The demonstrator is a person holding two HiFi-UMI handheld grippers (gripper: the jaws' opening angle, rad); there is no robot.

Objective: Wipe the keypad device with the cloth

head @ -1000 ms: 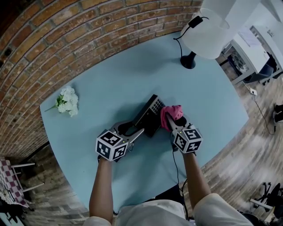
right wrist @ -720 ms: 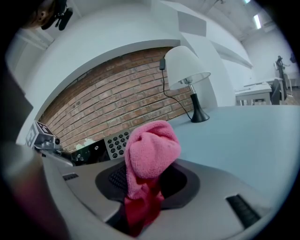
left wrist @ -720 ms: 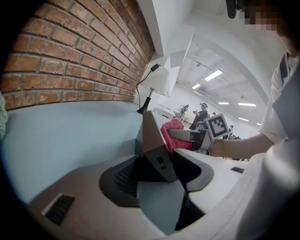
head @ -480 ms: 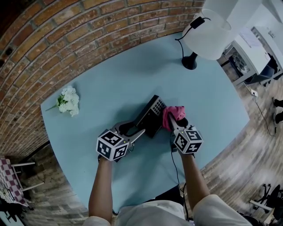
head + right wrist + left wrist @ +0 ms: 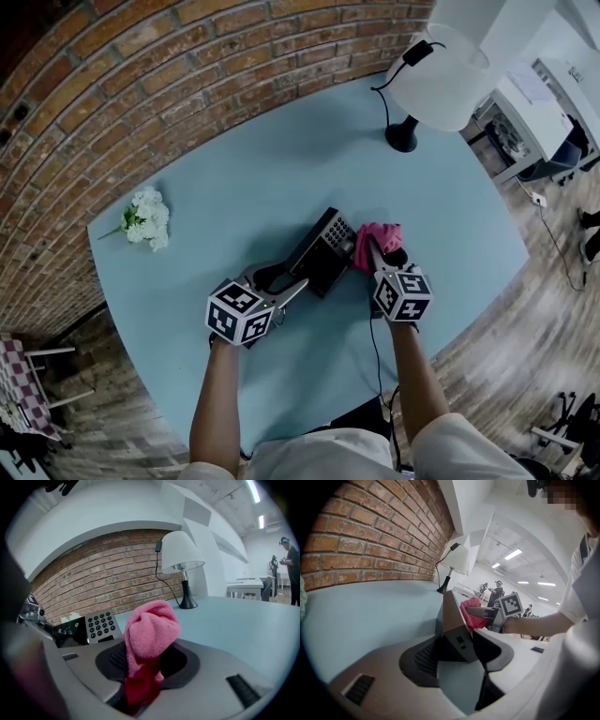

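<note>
The black keypad device [image 5: 320,251] lies slanted on the blue table [image 5: 234,169], its grey number pad [image 5: 334,228] at the far end. My left gripper [image 5: 283,278] is shut on the device's near end; in the left gripper view the device's corner [image 5: 454,625] sits wedged between the jaws of my left gripper [image 5: 457,660]. My right gripper [image 5: 377,255] is shut on a bunched pink cloth [image 5: 378,241], just right of the number pad. In the right gripper view the cloth [image 5: 150,632] stands up from the jaws, and the keypad [image 5: 98,624] shows to its left.
A white-shaded lamp [image 5: 434,66] on a black base [image 5: 401,133], with its cord, stands at the table's far right. White flowers [image 5: 146,217] lie at the far left. A brick wall [image 5: 141,56] runs behind the table. The table's near edge is close behind both grippers.
My right gripper has drawn the cloth a little to the right, off the number pad's edge. The left gripper and the device have stayed in place.
</note>
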